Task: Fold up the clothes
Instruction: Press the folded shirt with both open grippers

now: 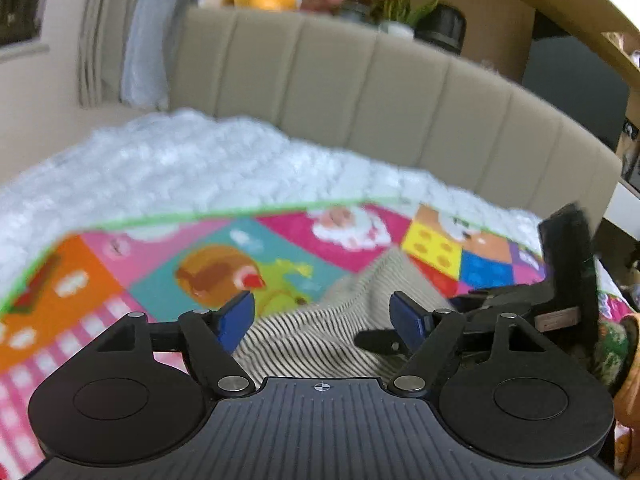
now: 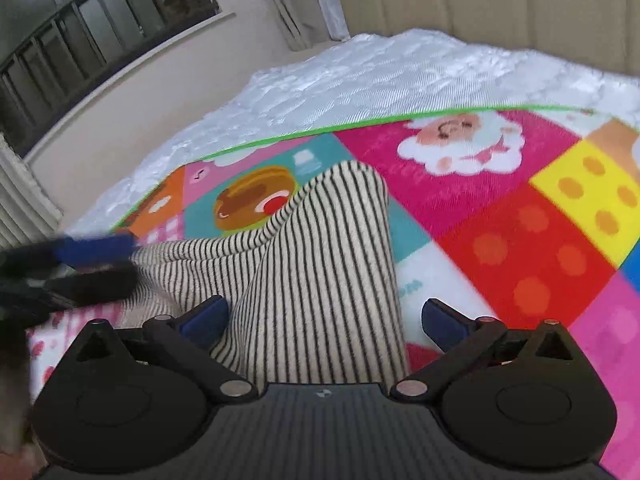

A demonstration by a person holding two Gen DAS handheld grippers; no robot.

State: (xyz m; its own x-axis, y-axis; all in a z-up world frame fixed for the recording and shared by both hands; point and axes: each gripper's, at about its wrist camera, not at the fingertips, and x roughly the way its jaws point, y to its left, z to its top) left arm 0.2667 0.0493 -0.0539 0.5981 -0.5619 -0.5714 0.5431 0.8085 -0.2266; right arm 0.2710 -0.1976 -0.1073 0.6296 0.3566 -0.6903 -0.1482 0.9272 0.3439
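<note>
Both claws stand spread, pinching nothing — the right claw (image 2: 324, 320) straddles the striped garment (image 2: 320, 264), its pads clear of the cloth, and the left claw (image 1: 323, 318) hovers at the garment's near edge. The garment lies rumpled on the bright play mat (image 2: 500, 208), white bedspread (image 2: 360, 76) beyond it — beige headboard (image 1: 360, 92) behind.

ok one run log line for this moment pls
left gripper: open over striped garment | right gripper: open, garment between fingers | surface: play mat
</note>
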